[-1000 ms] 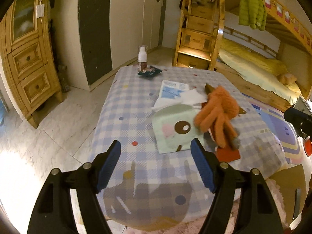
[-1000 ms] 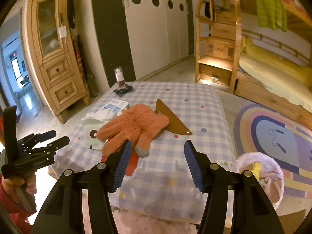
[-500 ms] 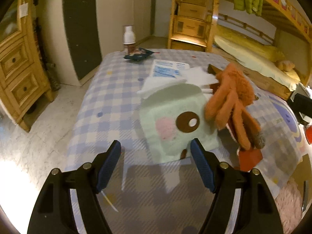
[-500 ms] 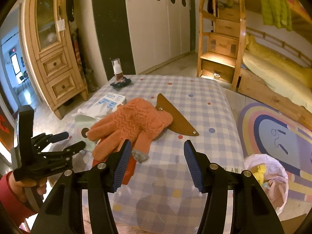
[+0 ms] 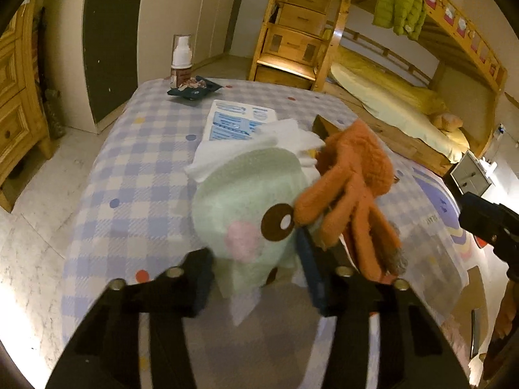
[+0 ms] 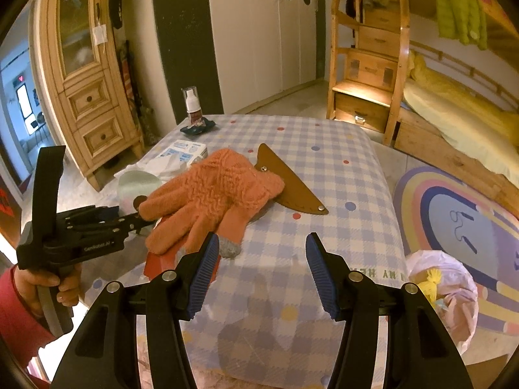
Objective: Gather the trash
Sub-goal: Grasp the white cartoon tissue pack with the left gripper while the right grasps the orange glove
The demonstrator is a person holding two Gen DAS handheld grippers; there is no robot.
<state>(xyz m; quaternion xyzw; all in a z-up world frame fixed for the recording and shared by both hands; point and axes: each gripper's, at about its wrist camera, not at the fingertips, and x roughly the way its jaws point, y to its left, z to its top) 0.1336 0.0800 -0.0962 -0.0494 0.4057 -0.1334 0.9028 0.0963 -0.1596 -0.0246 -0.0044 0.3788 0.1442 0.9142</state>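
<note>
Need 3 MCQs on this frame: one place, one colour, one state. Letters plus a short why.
1. Where does the clear-capped pump bottle stand?
A. far corner of the checked tabletop
B. on the rug
C. on the bunk bed

2. What colour is the knitted glove?
A. green
B. orange
C. white

3. How does the left gripper stand?
A. jaws wide, nothing between
B. out of view
C. jaws just closing in on the pale green face-print pack

Answers:
1 A: it stands at the table's far edge beside a dark wrapper.
2 B: orange, with one grey fingertip.
3 C: the pack sits squeezed between its blue pads; the right gripper is open and empty.
</note>
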